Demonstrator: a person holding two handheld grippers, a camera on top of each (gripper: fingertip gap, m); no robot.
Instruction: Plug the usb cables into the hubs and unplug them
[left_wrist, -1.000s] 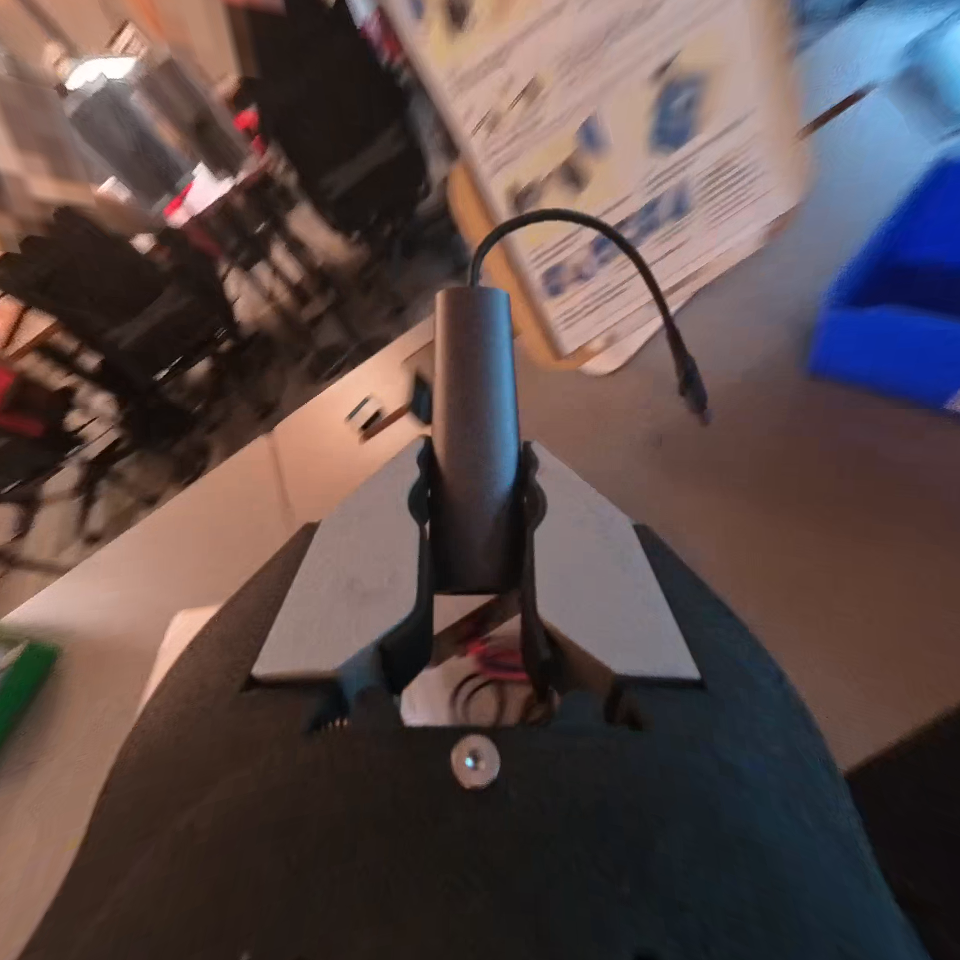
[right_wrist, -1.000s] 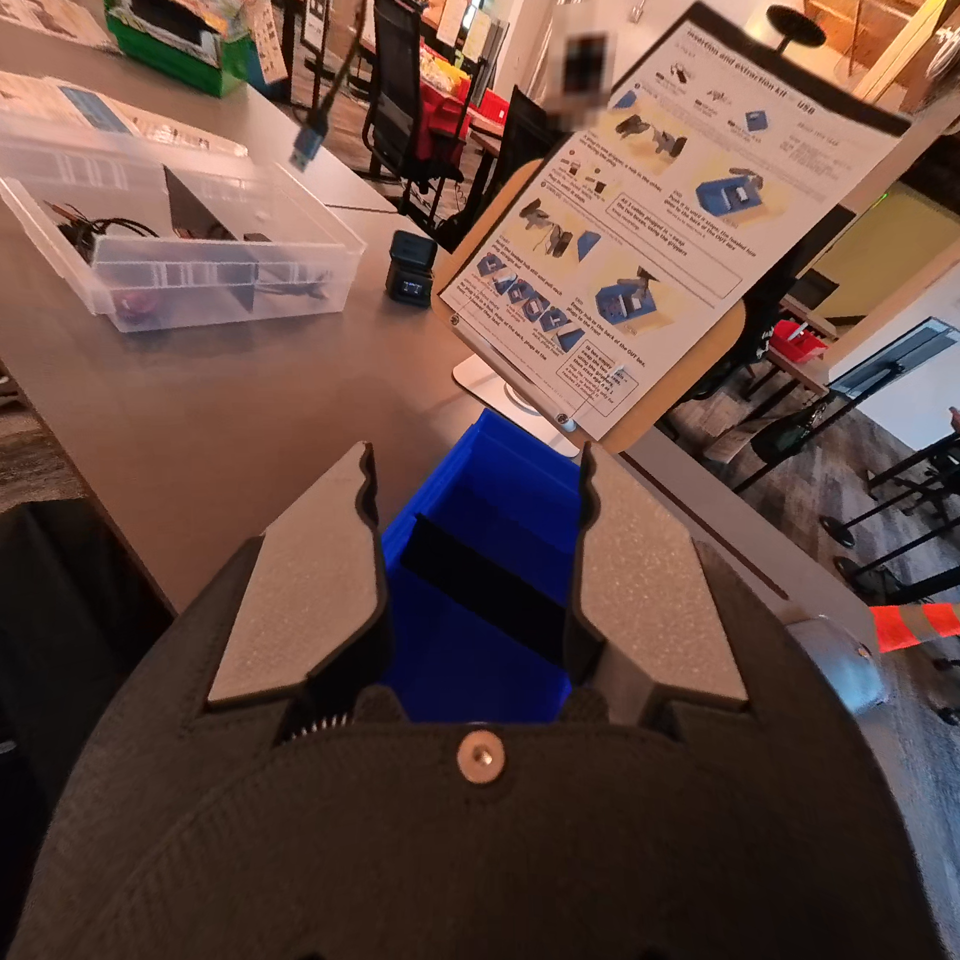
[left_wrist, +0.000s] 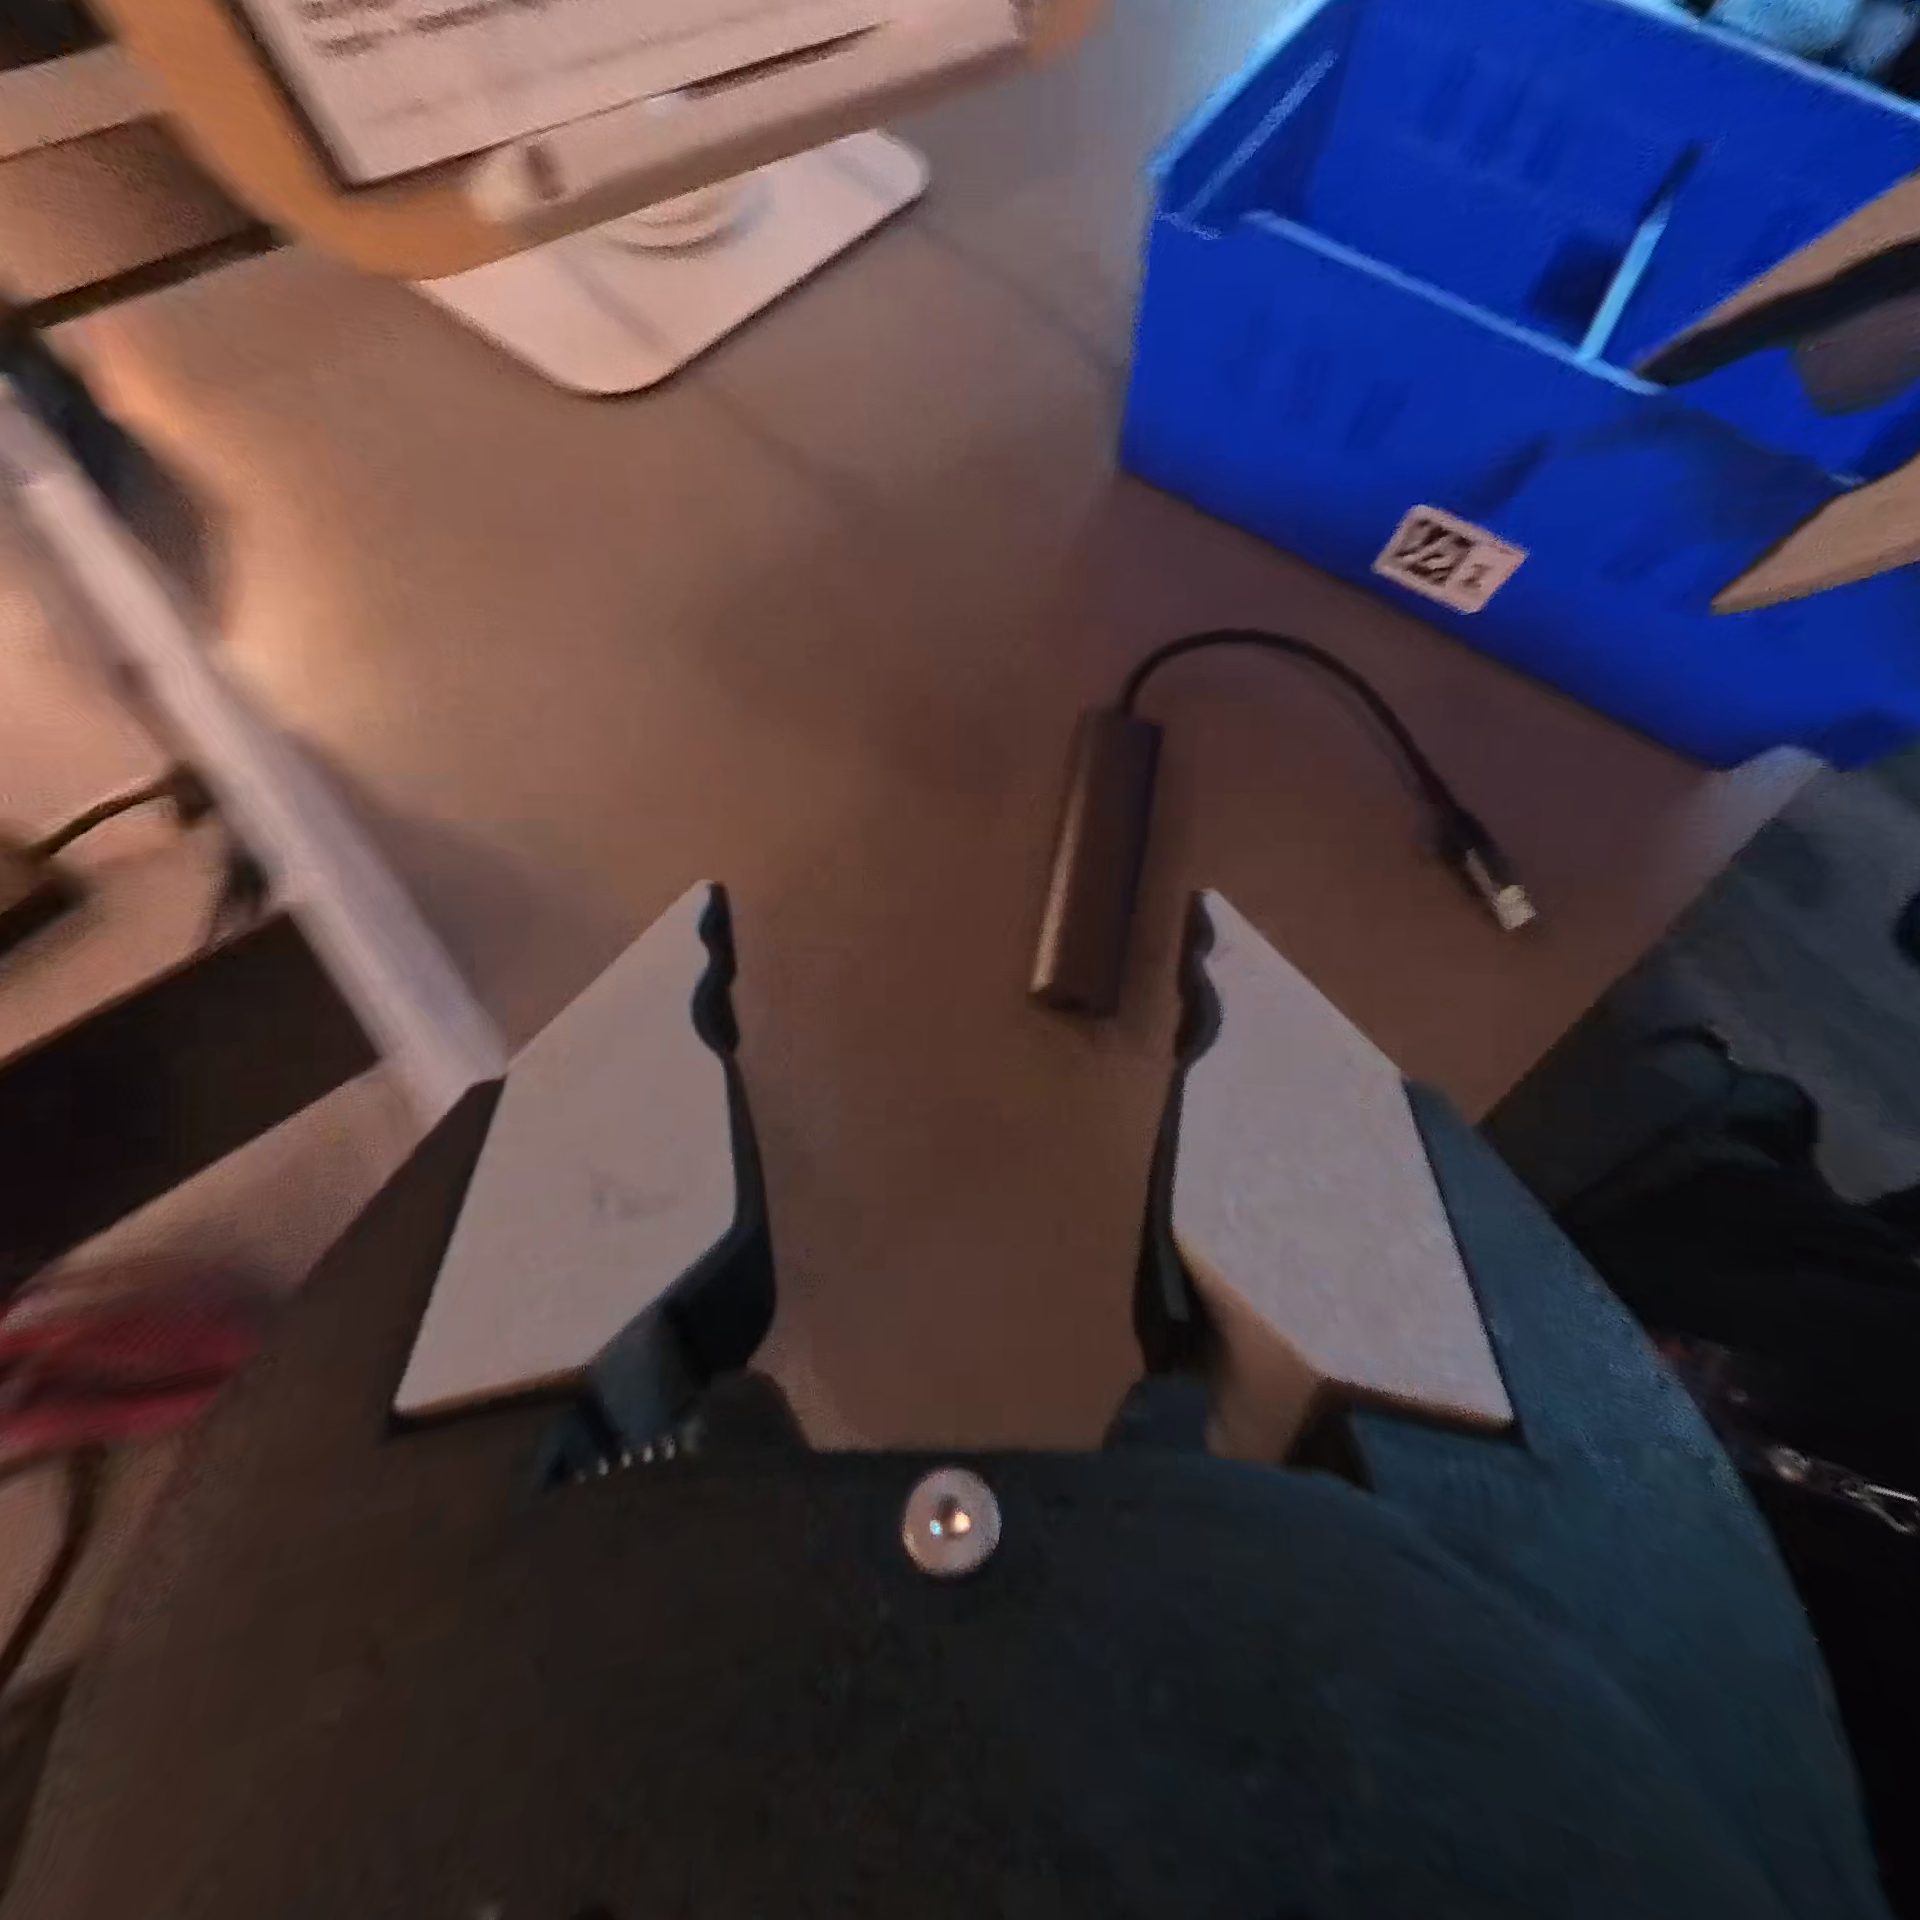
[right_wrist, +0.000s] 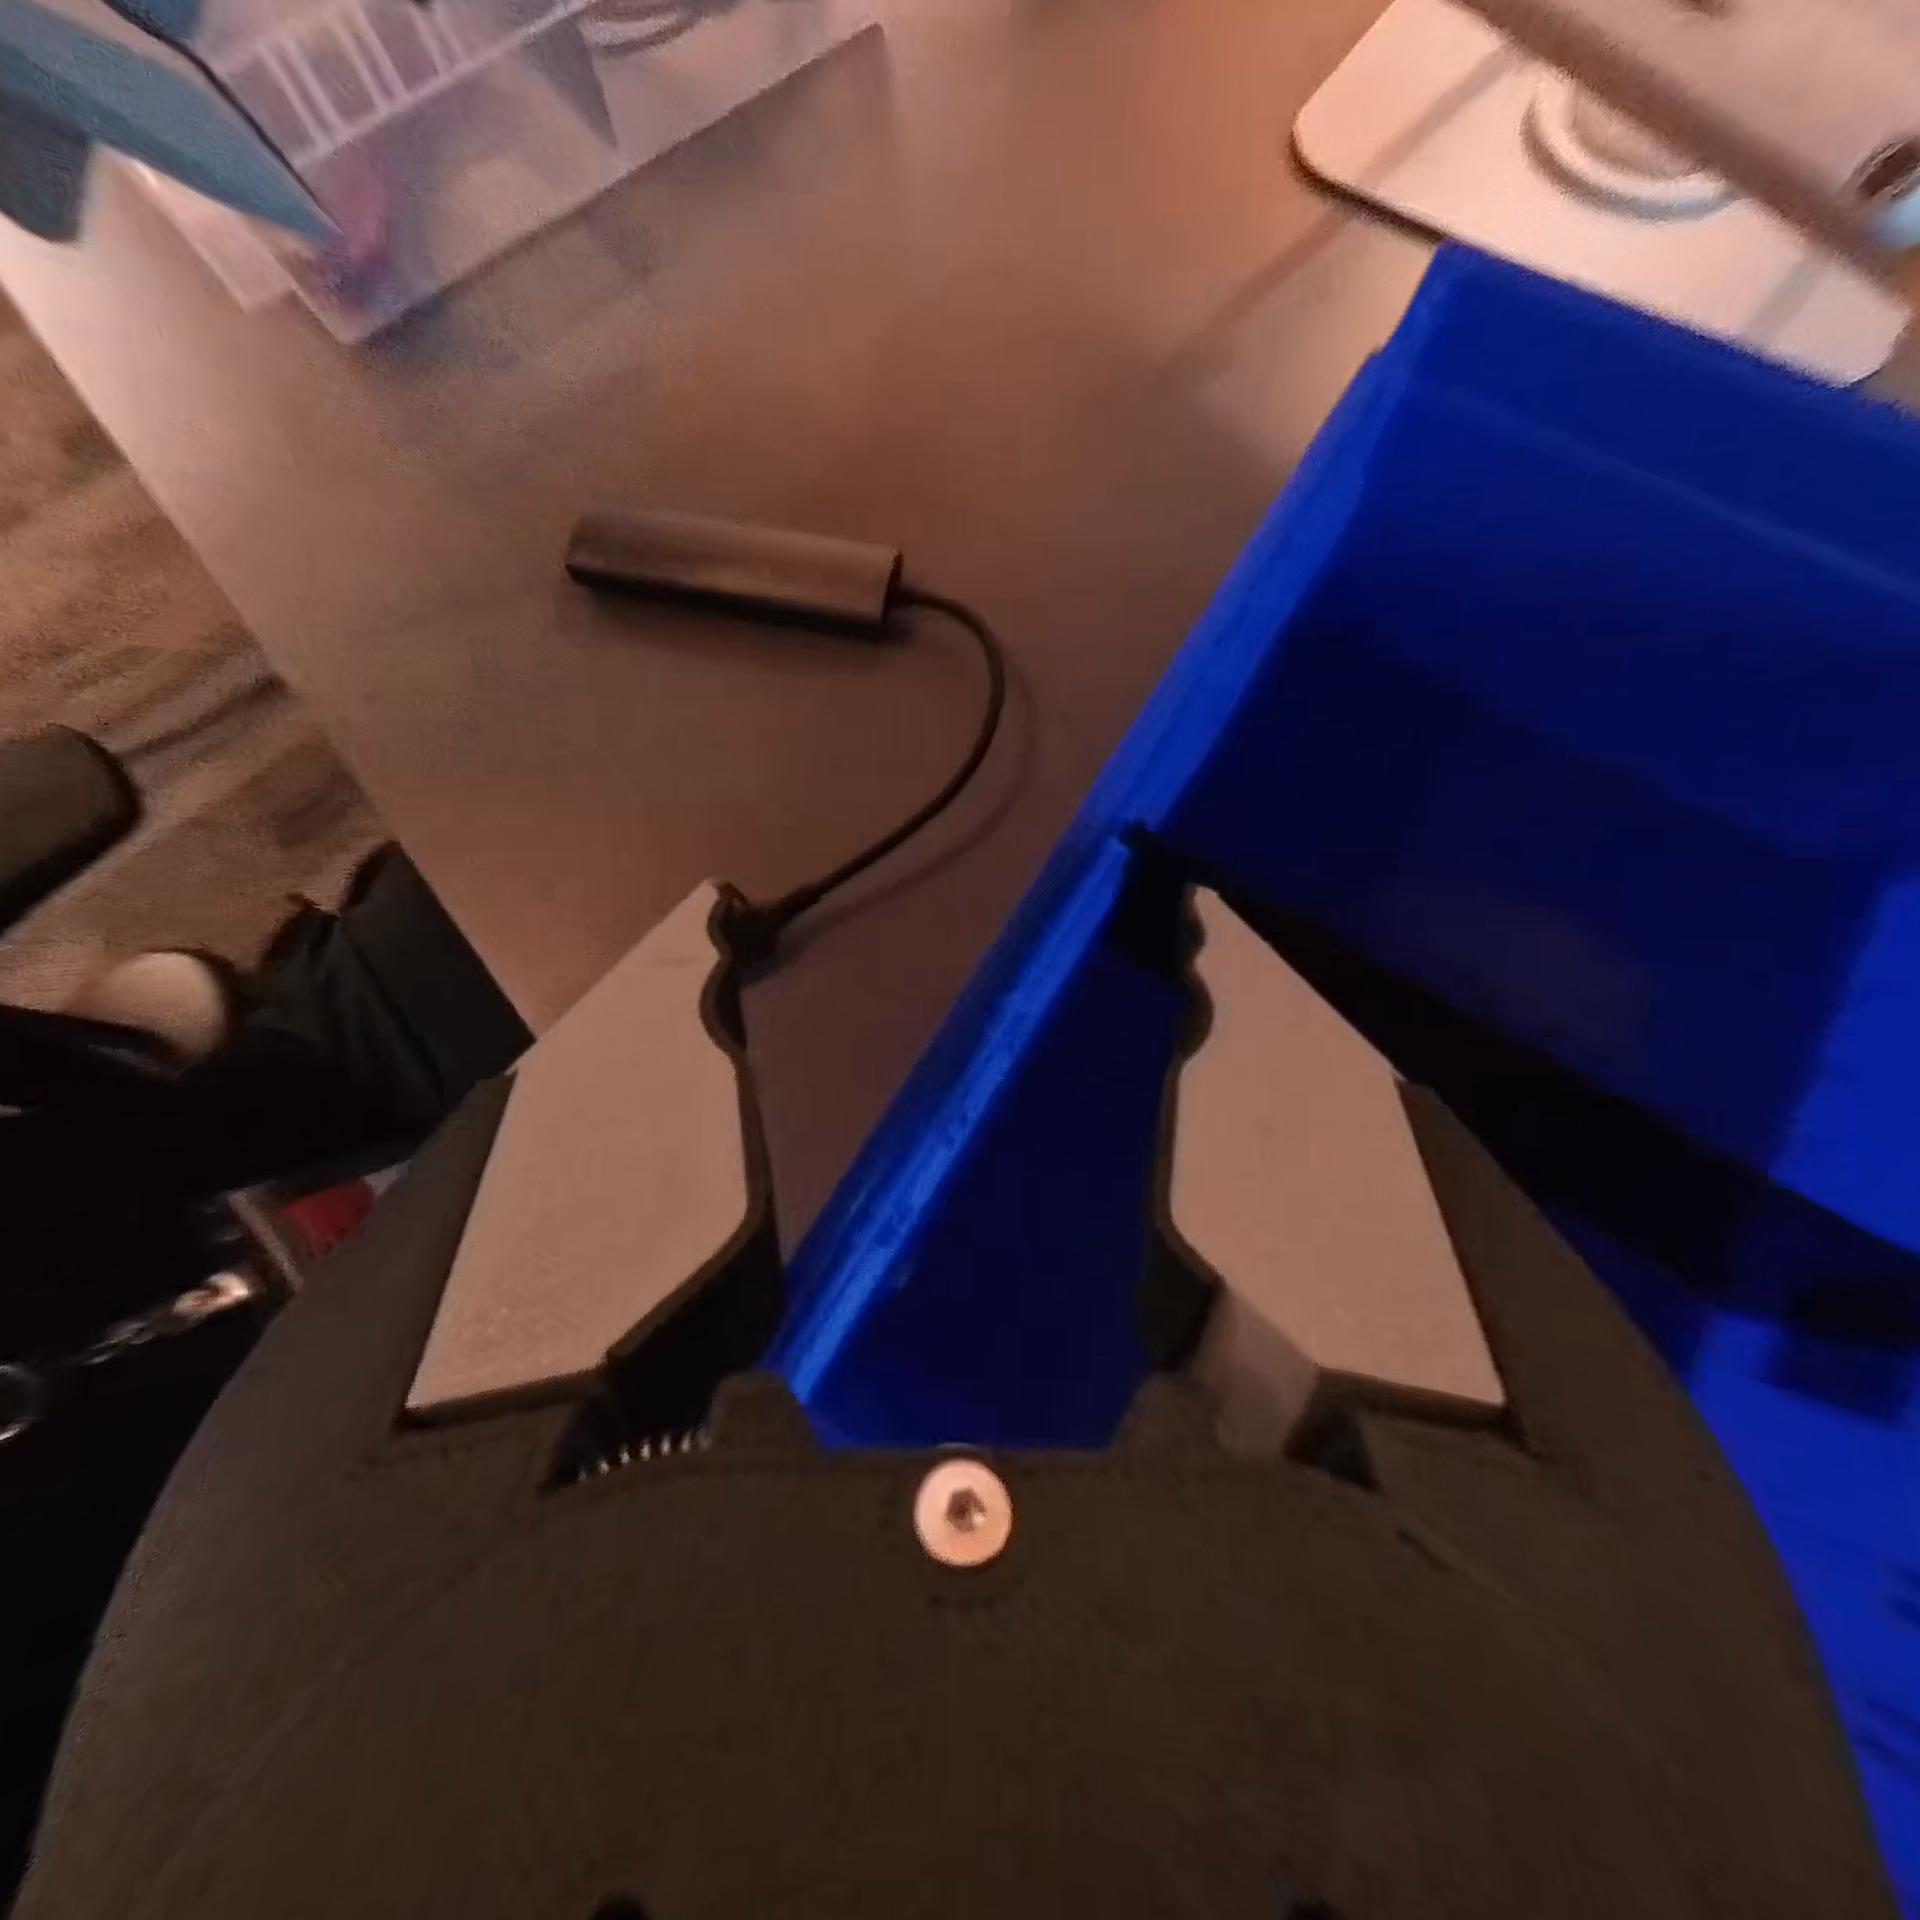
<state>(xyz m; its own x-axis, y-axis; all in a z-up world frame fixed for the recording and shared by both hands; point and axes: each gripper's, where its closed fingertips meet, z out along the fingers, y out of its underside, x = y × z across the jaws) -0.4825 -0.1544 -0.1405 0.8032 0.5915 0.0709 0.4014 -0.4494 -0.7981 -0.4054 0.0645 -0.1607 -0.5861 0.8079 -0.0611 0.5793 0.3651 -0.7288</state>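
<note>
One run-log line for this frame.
left hand-held gripper: open | right hand-held gripper: open | hub: lying on table | blue bin: beside hub

USB hub (left_wrist: 1099, 854): slim dark grey bar, lying flat on the brown table (left_wrist: 727, 644), not held. In the left wrist view it sits at about 1 o'clock from frame centre, long axis near vertical. Short black cable (left_wrist: 1320, 686) leaves its far end, arcs toward 2 o'clock, ends in a small metal-tipped plug (left_wrist: 1496, 899) resting on the table, plugged into nothing. Right wrist view: hub (right_wrist: 732, 569) at 11 o'clock, lying crosswise, cable (right_wrist: 971, 727) curling down.
</note>
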